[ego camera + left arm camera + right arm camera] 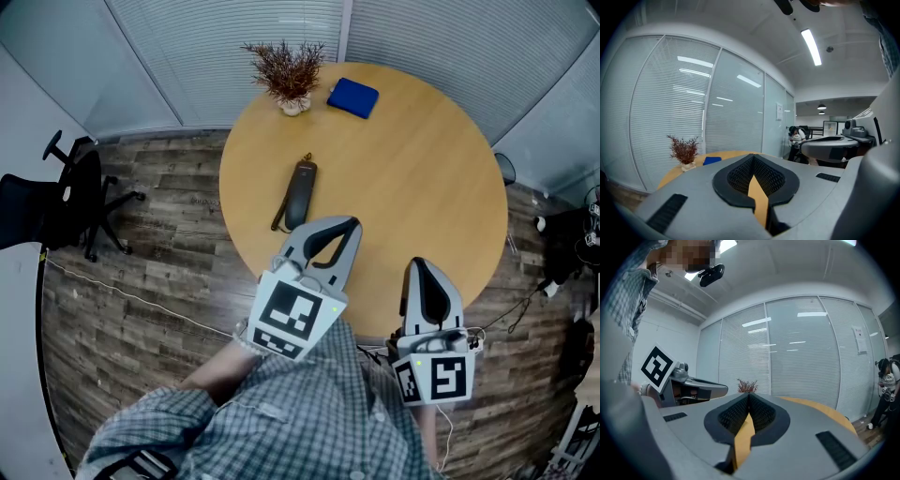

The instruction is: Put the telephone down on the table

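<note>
The telephone (300,190) is lying flat on the round table (412,187), left of centre in the head view, with its dark cord trailing along its lower-left side. The left gripper (349,225) and right gripper (419,265) are hovering at the lower middle of the frame, each with its jaws pressed together on nothing.

The set-down looks finished, so doing this step well now means keeping both grippers clear of the handset and the cord, and making sure it is resting well in from the table edge.

By count there are:
- one telephone
- one table
- two grippers
- one dried plant (289,73) at the upper middle
- one blue flat item (353,97) just beside it
- one office chair (70,192) at the left
</note>
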`<state>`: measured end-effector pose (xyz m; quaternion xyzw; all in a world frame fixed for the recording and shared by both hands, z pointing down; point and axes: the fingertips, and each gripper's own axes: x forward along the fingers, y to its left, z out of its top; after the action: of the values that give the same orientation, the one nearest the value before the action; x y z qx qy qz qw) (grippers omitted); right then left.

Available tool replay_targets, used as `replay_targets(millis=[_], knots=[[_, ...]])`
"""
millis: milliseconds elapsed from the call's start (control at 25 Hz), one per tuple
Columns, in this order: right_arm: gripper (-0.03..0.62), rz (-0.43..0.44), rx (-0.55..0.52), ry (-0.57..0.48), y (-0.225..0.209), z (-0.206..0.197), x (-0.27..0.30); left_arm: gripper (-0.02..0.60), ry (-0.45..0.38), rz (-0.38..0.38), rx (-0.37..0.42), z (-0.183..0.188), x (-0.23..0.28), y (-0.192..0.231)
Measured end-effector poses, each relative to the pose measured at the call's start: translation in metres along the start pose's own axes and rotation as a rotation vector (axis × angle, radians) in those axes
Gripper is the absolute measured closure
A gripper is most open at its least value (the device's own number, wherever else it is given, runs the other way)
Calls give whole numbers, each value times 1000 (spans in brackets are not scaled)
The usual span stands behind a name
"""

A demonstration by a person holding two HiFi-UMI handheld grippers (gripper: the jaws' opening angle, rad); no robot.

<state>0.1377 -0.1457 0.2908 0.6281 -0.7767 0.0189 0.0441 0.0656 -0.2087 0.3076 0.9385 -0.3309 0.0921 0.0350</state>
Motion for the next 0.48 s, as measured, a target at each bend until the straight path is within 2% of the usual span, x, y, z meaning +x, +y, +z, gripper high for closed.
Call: replay_targets(millis=[480], knots=[[586, -6, -4, 4, -1, -2, 0, 574, 4, -4, -1, -2, 1, 0]])
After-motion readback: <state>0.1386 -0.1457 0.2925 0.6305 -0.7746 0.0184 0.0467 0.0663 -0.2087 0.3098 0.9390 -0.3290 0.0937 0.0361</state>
